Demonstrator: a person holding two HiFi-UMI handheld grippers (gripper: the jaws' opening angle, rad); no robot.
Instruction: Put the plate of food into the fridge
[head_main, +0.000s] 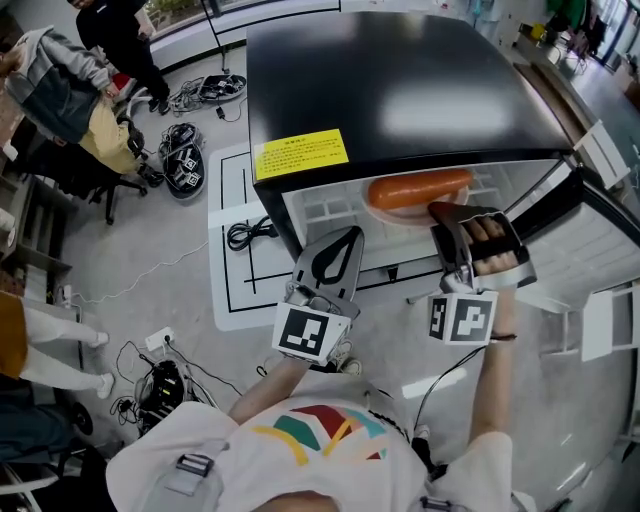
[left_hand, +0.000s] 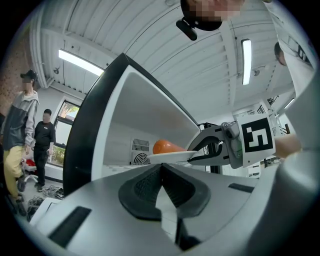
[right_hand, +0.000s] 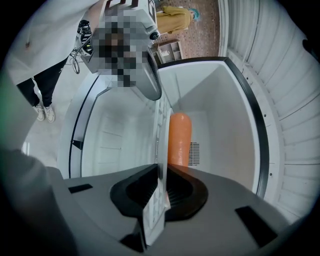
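Grey floor (head_main: 150, 255) with loose cables (head_main: 248, 234) at the left, small black fridge (head_main: 400, 80) standing open in the middle. Left claw (head_main: 348, 236) pressed together on nothing, parked before the opening, probably to stay clear. Right claw (head_main: 446, 211) clamped on the rim of the plate (head_main: 392, 214), held level to stop the orange food (head_main: 420, 187) from rolling. Plate already inside the fridge mouth, under the black top edge; little room above, more to the right beside the open door (head_main: 595, 250)
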